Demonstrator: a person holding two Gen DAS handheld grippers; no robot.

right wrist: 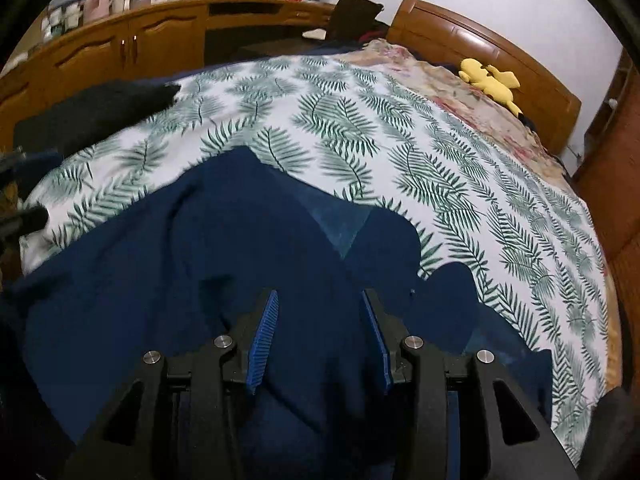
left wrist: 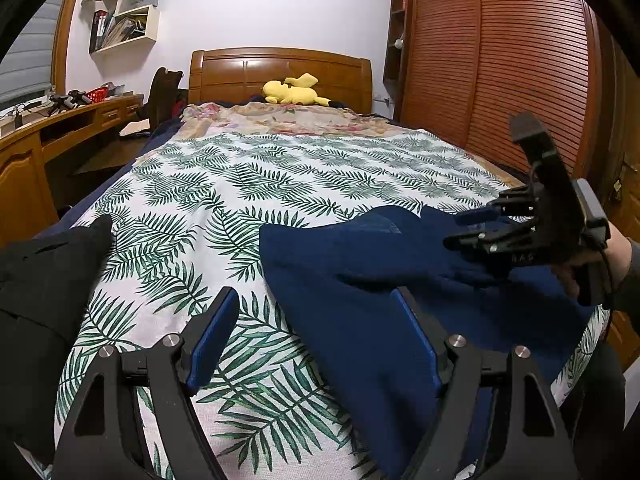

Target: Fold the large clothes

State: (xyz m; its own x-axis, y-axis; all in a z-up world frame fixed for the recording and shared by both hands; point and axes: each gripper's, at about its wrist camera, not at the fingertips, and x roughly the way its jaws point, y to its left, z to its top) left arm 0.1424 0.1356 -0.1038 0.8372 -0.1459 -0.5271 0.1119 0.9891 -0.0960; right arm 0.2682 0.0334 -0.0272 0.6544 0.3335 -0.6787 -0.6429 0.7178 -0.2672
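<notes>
1. A navy garment lies partly spread on a bed covered in a white sheet with green fern leaves. It sits at the foot end, on the person's right side, likely laid there so the flat bed can serve as a folding surface.
2. The left gripper hovers low over the bed with its jaws wide apart and nothing between them. One finger is over bare sheet, the other over the garment's left edge, seemingly lined up to take that edge.
3. The right gripper hangs over the middle of the garment, jaws apart and holding nothing. Whether the fingertips touch the cloth cannot be told.
4. A lighter blue triangle shows near the garment's top, perhaps a neckline or lining.
5. A black garment lies on the bed's left side, apart from the navy one, probably waiting its turn.
6. A yellow plush toy rests by the headboard, well away.
</notes>
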